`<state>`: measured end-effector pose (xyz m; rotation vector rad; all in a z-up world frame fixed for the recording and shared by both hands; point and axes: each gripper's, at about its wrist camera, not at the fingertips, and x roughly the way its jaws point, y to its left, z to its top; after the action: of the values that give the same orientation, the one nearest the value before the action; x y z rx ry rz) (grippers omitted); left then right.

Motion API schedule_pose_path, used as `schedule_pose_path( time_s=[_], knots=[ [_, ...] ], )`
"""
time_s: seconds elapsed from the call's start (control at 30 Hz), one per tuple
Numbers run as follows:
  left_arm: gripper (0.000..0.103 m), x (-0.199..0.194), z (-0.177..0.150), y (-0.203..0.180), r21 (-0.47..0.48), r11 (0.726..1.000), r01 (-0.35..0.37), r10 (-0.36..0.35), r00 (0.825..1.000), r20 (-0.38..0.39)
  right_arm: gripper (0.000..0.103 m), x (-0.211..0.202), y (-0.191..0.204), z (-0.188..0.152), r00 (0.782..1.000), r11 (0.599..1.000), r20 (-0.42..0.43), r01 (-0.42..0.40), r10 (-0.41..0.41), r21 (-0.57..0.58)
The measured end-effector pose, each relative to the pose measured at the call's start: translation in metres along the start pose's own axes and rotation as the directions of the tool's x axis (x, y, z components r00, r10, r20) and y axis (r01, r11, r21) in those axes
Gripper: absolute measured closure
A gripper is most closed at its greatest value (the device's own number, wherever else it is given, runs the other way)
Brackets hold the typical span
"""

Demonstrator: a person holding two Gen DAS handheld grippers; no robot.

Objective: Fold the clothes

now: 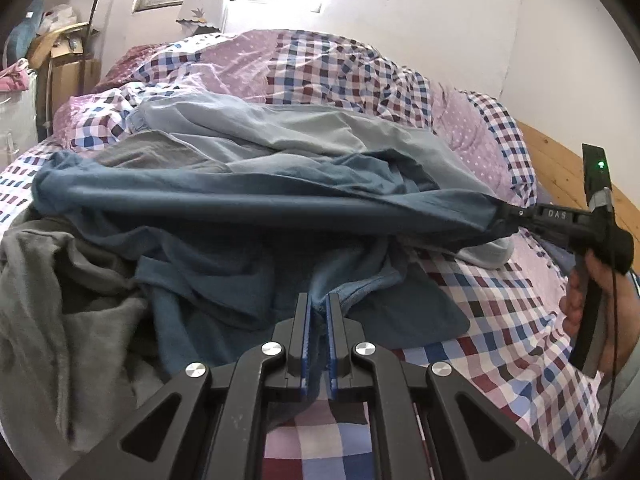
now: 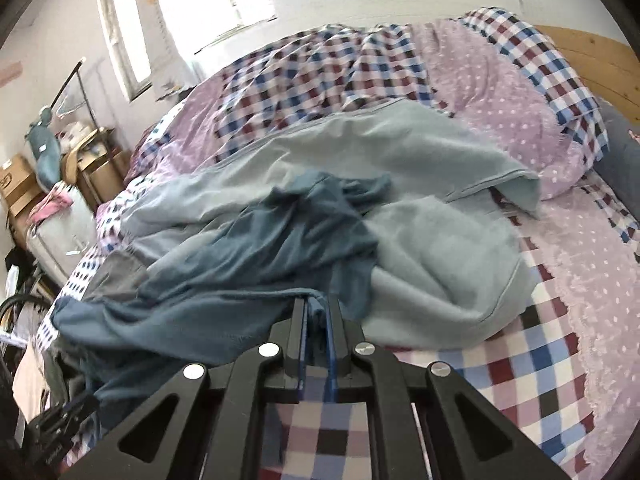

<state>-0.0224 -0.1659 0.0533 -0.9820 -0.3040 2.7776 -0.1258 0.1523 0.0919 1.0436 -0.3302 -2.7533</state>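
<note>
A dark blue garment (image 1: 256, 208) is stretched in the air above the bed. My left gripper (image 1: 318, 304) is shut on a lower fold of it. My right gripper (image 2: 318, 308) is shut on its edge; it shows at the right of the left wrist view (image 1: 516, 214), pulling the cloth taut. The same garment (image 2: 256, 240) drapes leftward in the right wrist view. A pale blue-grey garment (image 2: 420, 216) lies crumpled under and behind it (image 1: 320, 132). A grey garment (image 1: 60, 288) lies in a heap at the left.
The bed has a checked sheet (image 2: 520, 360) and a lilac dotted quilt (image 2: 500, 100) bunched at the back. A wooden headboard (image 1: 560, 160) is at the right. Cardboard boxes (image 2: 20, 188) and clutter stand by the wall left of the bed.
</note>
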Motion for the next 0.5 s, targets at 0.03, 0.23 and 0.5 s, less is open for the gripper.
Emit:
schedule_pose_path(
  time_s=[0.03,0.23,0.5],
  knots=[
    [0.097,-0.001,0.0,0.002,-0.003,1.0,-0.001,0.001,1.0,0.003,0.096,0.001,-0.002,0.002,1.0,1.0,0.0,0.006,-0.006,0.009],
    [0.097,-0.002,0.001,0.003,0.002,1.0,-0.018,0.018,1.0,-0.001,0.096,0.01,-0.012,-0.001,0.999,0.998,-0.005,0.034,-0.033,0.056],
    [0.097,0.0,0.0,0.007,-0.014,1.0,-0.021,0.021,0.999,-0.032,0.096,-0.038,0.004,0.009,0.991,0.999,0.128,-0.033,0.03,0.021]
  ],
)
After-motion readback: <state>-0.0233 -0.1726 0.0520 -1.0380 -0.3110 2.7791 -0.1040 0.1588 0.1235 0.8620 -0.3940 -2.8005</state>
